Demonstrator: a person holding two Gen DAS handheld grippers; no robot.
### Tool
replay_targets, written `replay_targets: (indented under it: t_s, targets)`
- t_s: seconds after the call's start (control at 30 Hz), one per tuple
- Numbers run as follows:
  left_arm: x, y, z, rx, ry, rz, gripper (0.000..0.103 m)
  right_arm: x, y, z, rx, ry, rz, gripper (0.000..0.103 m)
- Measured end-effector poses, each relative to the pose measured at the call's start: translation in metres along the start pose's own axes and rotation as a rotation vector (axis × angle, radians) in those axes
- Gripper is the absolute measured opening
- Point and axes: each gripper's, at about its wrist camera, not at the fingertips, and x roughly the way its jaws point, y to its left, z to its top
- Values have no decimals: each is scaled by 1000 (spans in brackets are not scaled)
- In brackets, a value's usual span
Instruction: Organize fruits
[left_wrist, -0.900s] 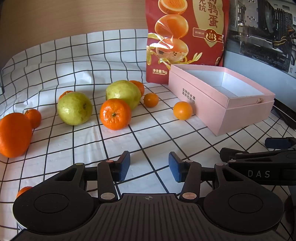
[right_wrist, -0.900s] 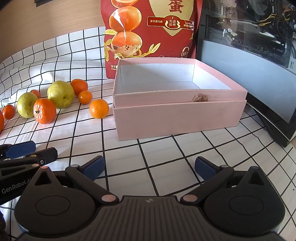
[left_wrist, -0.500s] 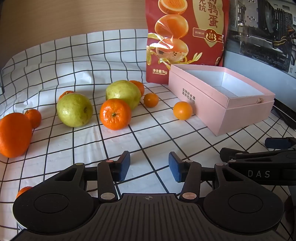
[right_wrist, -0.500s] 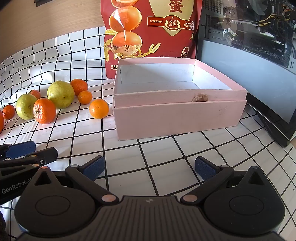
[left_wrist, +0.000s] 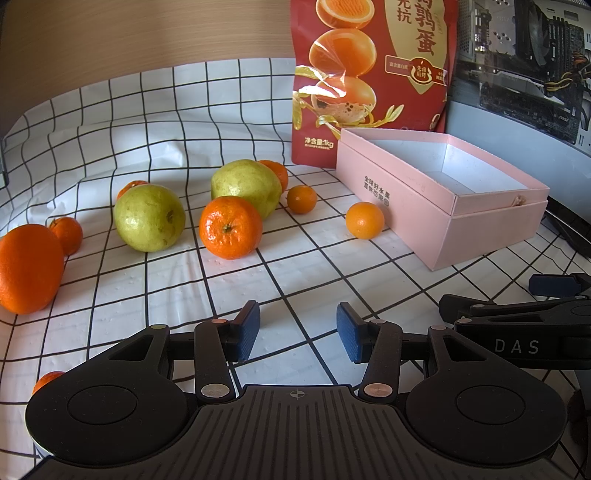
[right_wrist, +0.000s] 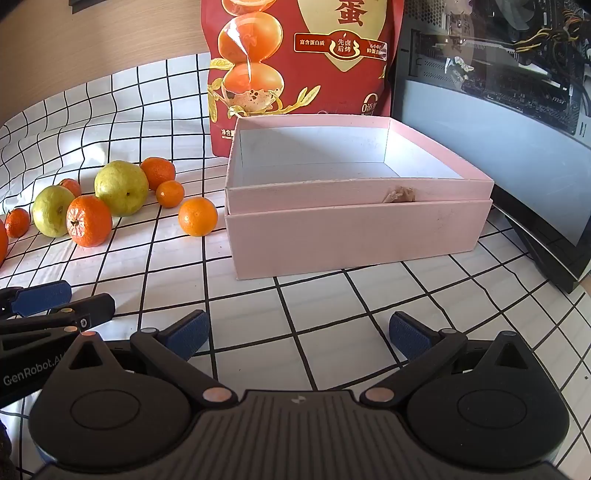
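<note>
Left gripper: the left gripper (left_wrist: 297, 330) hangs over the cloth with its jaws parted and nothing between the blue pads (left_wrist: 248, 329).
Right gripper: the right gripper (right_wrist: 299, 334) has its jaws spread wide, bare cloth between them; it sits just right of the left one.
Green fruits: 2. The nearer green fruit (left_wrist: 149, 218) lies ahead and left of the left gripper; the farther green fruit (left_wrist: 245, 186) lies ahead of it, slightly left.
Orange fruits: 8 countable from the left wrist view. A big orange (left_wrist: 27, 267) sits far left of the left gripper; a ribbed tangerine (left_wrist: 231, 227) lies ahead, touching the farther green fruit; a small round orange (left_wrist: 365, 220) lies ahead and right, just beside the box. A small one (left_wrist: 302, 199) lies farther ahead; 1 peeks out behind each green fruit; 1 sits just behind the big orange; 1 shows partly at the left gripper's near left side.
Box: 1 pink box (right_wrist: 354, 236), open and with no fruit in it, directly ahead of the right gripper and ahead-right of the left.
Bag: 1 red snack bag (left_wrist: 369, 74) stands upright beyond the box.
Surface: a white cloth with a black grid (left_wrist: 177, 280), wrinkled toward the back.
Room: a wood-toned wall (left_wrist: 129, 33) behind; a computer case with a clear side panel (right_wrist: 498, 122) to the right of the right gripper, beside the box.
</note>
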Motion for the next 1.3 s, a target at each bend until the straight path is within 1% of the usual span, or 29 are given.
replay_targets:
  t_s: [0.47, 0.9, 0.93, 1.0, 1.07, 1.1, 1.17, 1.23, 1.3]
  targets:
    - [-2, -2, 1, 7, -1, 8, 52, 0, 0, 0, 0, 0, 0, 103]
    - [0, 1, 0, -10, -2, 1, 51, -1, 1, -1, 2, 1, 1, 103]
    - [-1, 3, 0, -12, -2, -3, 50, -1, 1, -1, -1, 6, 3, 103]
    - [-3, 6, 1, -10, 6, -12, 50, -2, 0, 3, -15, 45, 19, 103]
    - [-10, 15, 5, -28, 37, -28, 49, 1, 0, 9, -30, 106, 38, 103]
    - [-18, 23, 7, -50, 48, -34, 49, 2, 4, 10, -26, 124, 32, 103]
    - [-41, 40, 10, -86, 32, -22, 49, 3, 4, 16, -29, 154, 34, 103]
    - [-68, 62, 9, -103, 11, 20, 49, 3, 5, 18, -32, 171, 31, 103]
    - [-88, 83, 9, -129, 32, 83, 48, 2, 5, 18, -32, 186, 30, 103]
